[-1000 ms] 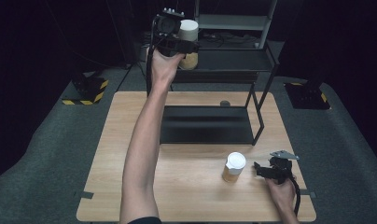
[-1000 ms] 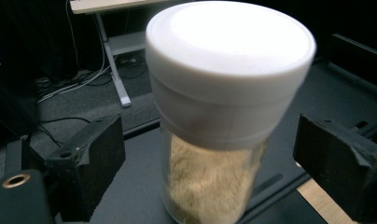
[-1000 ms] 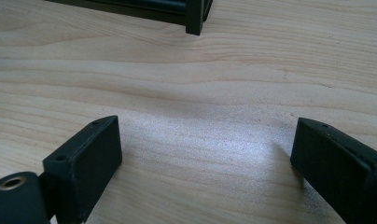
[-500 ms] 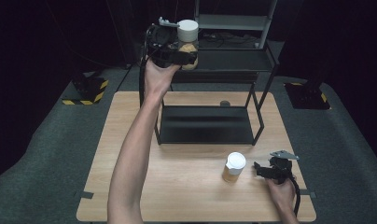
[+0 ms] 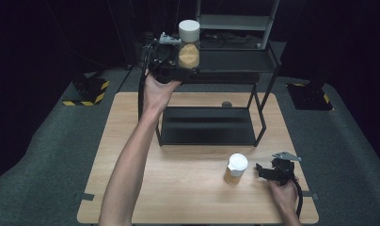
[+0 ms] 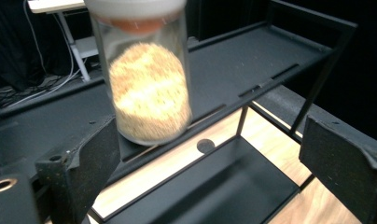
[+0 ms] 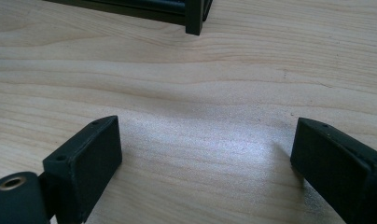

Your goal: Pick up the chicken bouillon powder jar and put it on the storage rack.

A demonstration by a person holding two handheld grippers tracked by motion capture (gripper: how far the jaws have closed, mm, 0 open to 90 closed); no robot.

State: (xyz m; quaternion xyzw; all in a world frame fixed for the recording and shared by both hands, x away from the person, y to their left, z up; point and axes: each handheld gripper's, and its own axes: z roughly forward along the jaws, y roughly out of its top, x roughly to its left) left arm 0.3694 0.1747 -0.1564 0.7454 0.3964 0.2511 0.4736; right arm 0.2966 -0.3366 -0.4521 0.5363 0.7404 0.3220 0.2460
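Note:
A clear jar [image 5: 189, 47] of tan grains with a white lid stands on the front left part of the black rack's top shelf [image 5: 235, 61]. In the left gripper view the jar [image 6: 149, 88] rises just beyond my left gripper [image 6: 214, 144], whose jaws stand wide apart and off the glass. From the high view the left gripper [image 5: 182, 71] sits at the shelf's front edge, below the jar. A second white-lidded jar [image 5: 236, 168] stands on the table at the front right. My right gripper [image 5: 261, 172] rests open to its right, with bare wood between its jaws [image 7: 205, 149].
The rack's lower shelf [image 5: 207, 125] lies on the wooden table [image 5: 131, 122]. A small dark round thing [image 5: 226, 104] lies behind the rack. One rack leg [image 7: 194, 18] shows ahead of the right gripper. Dark floor surrounds the table.
My left hand has carried the jar rightward and down onto the top shelf, and its jaws have opened off it. The right gripper and the second jar have stayed put.

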